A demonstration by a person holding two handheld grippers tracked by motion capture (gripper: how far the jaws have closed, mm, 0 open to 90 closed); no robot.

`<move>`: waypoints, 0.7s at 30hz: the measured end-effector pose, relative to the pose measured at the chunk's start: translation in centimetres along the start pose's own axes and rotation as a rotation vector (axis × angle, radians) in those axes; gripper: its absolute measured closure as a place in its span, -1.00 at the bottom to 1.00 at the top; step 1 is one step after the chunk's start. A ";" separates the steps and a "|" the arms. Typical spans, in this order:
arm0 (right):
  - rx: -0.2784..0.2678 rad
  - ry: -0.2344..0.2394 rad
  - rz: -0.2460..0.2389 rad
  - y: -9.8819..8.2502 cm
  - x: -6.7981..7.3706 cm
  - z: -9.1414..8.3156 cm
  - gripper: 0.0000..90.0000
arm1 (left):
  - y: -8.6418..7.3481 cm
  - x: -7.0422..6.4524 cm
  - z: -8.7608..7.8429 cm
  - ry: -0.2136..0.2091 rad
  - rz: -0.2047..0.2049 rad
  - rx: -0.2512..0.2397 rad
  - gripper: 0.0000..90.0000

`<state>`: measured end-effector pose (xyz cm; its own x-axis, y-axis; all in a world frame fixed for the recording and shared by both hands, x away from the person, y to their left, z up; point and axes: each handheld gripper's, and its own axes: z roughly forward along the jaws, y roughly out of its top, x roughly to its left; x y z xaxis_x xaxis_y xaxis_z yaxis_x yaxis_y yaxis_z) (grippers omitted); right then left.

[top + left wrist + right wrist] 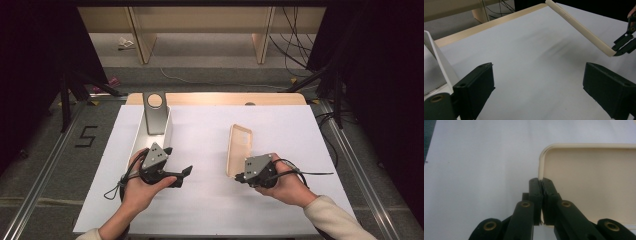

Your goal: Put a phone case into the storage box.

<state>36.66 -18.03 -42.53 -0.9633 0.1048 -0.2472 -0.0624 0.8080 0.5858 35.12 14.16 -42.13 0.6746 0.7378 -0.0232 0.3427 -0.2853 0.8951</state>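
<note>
Worktop (210, 210) w/ white sheet, largest thing here. On its far-left part sits a white open box (141, 131), long side running near-to-far, w/ a grey stand (155, 113) (round hole at top) upright at its far end.

Right of centre: cream phone case (239, 150), tipped up on edge, hollow side facing right; its near end is off the sheet, as the left gripper view shows (579, 26). Right tongs (241, 176) are clamped shut on the case's near rim, close to a corner; the right gripper view shows the rim pinched between the pads (541, 183).

Left tongs (181, 176) spread wide, nothing between them, just over the sheet by the near end of the box, pointing right toward the case.

Progress, judged: pick-up of case is done, it's gripped and lifted. Not yet done: bringing it to the left side, prob. to the stand or box, or handing to the left tongs. Can't tell which target. Roughly early-to-mid.
</note>
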 end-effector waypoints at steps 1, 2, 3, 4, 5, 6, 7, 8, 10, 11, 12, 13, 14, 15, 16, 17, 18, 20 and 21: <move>0.000 0.004 0.002 0.0 0.2 -0.1 0.96 | 0.2 -0.1 0.1 -0.002 -0.005 0.002 -0.79; -0.001 0.004 -0.002 0.0 0.2 -0.1 0.96 | 0.3 -0.1 0.2 -0.007 -0.012 0.003 -0.79; -0.004 0.005 0.001 0.1 0.4 -0.1 0.96 | 0.5 -0.1 0.3 -0.010 -0.017 0.007 -0.78; -0.006 0.002 -0.001 0.1 0.4 -0.2 0.96 | 0.7 -0.2 0.5 -0.015 -0.025 0.011 -0.78; -0.008 0.009 -0.005 0.1 0.5 -0.2 0.96 | 0.9 -0.3 0.7 -0.018 -0.032 0.012 -0.78; -0.008 0.009 -0.004 0.1 0.6 -0.2 0.96 | 1.1 -0.3 0.9 -0.019 -0.035 0.013 -0.77; -0.012 0.009 -0.011 0.2 0.7 -0.2 0.96 | 1.3 -0.3 1.0 -0.021 -0.032 0.015 -0.76; -0.007 0.009 -0.004 0.2 0.8 -0.2 0.96 | 1.7 -0.4 1.3 -0.023 -0.029 0.017 -0.75; -0.012 0.013 -0.014 0.3 1.0 -0.2 0.96 | 2.3 -0.5 1.7 -0.024 -0.024 0.023 -0.75; -0.011 0.016 -0.015 0.4 1.1 -0.2 0.96 | 2.6 -0.5 1.9 -0.023 -0.022 0.027 -0.75; -0.012 0.013 -0.018 0.5 1.2 -0.2 0.96 | 3.0 -0.5 2.2 -0.019 -0.022 0.033 -0.74; -0.011 0.015 -0.020 0.5 1.2 -0.2 0.96 | 3.3 -0.6 2.5 -0.016 -0.021 0.039 -0.72; -0.014 0.015 -0.022 0.6 1.3 -0.2 0.96 | 3.6 -0.6 2.7 -0.012 -0.019 0.045 -0.70; -0.012 0.017 -0.026 0.6 1.3 -0.2 0.96 | 3.9 -0.7 3.0 -0.014 -0.019 0.048 -0.69; -0.013 0.017 -0.028 0.6 1.3 -0.2 0.96 | 4.2 -0.7 3.3 -0.017 -0.016 0.054 -0.69; -0.015 0.021 -0.025 0.7 1.4 -0.2 0.96 | 4.5 -0.8 3.6 -0.019 -0.015 0.056 -0.69; -0.015 0.022 -0.026 0.7 1.5 -0.1 0.96 | 4.7 -0.8 3.8 -0.019 -0.014 0.058 -0.68; -0.020 0.022 -0.036 0.9 1.5 -0.1 0.96 | 5.4 -1.0 4.4 -0.033 -0.016 0.064 -0.67; -0.018 0.024 -0.033 0.9 1.6 -0.1 0.96 | 5.7 -1.1 4.7 -0.040 -0.024 0.063 -0.67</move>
<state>35.02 -17.16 -42.35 -0.9666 0.0641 -0.2480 -0.0987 0.8003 0.5914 39.37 8.86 -39.09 0.6911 0.7200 -0.0628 0.3982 -0.3068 0.8645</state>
